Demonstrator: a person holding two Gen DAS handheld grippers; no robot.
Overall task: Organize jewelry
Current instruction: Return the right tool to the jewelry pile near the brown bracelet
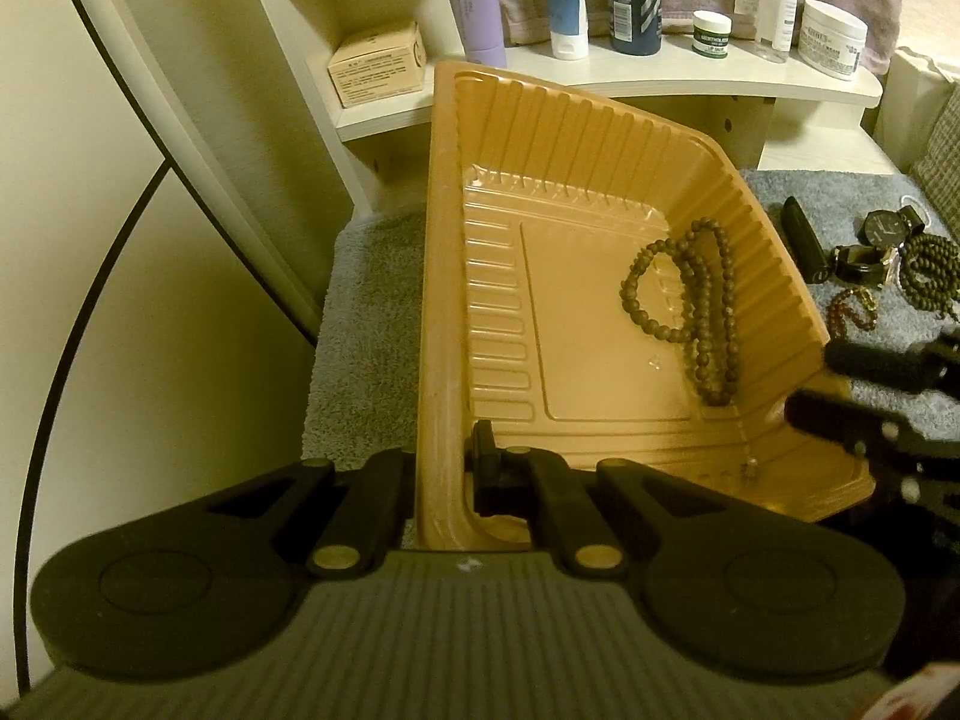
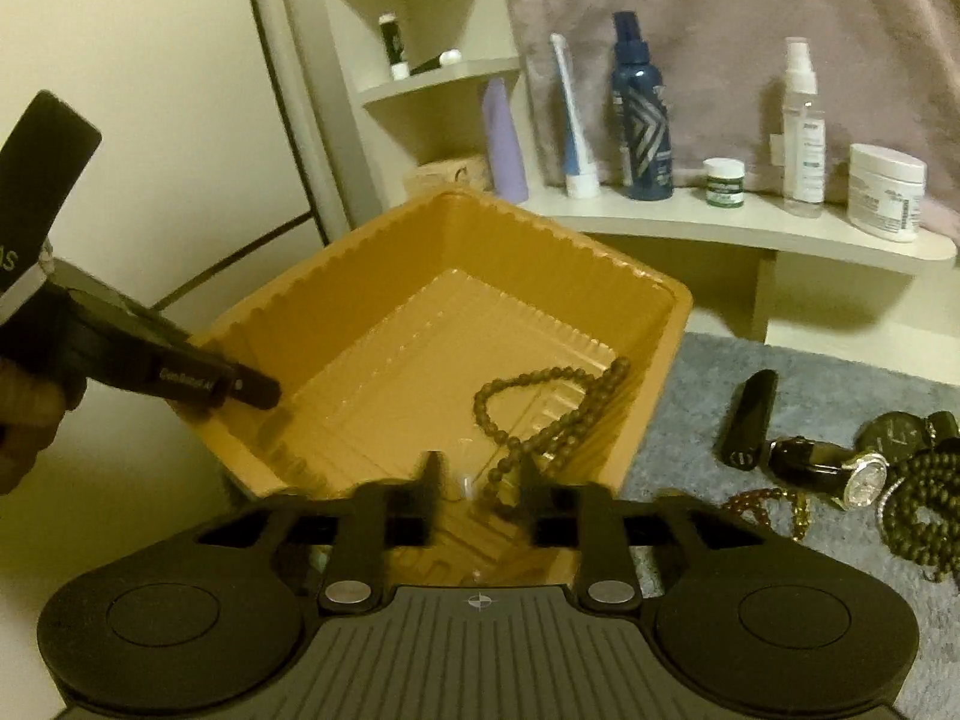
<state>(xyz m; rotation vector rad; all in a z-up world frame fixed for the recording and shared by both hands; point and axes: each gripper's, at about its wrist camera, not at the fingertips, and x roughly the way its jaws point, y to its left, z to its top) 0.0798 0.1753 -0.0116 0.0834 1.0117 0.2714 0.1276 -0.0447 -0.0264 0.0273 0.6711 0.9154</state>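
The left gripper (image 1: 441, 480) clamped the tilted tray's (image 1: 444, 276) near rim; the right gripper (image 2: 477, 483) hung apart over the beads (image 2: 540, 414) inside. A slip could spill them.

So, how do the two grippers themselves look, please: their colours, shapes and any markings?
Both are matte black. The left gripper and the right gripper each have two flat fingers on linkage arms with brass or silver pivot pins, two round discs, and a ribbed grey plate. In the right wrist view, the left gripper's side bears white lettering, too blurred to read.
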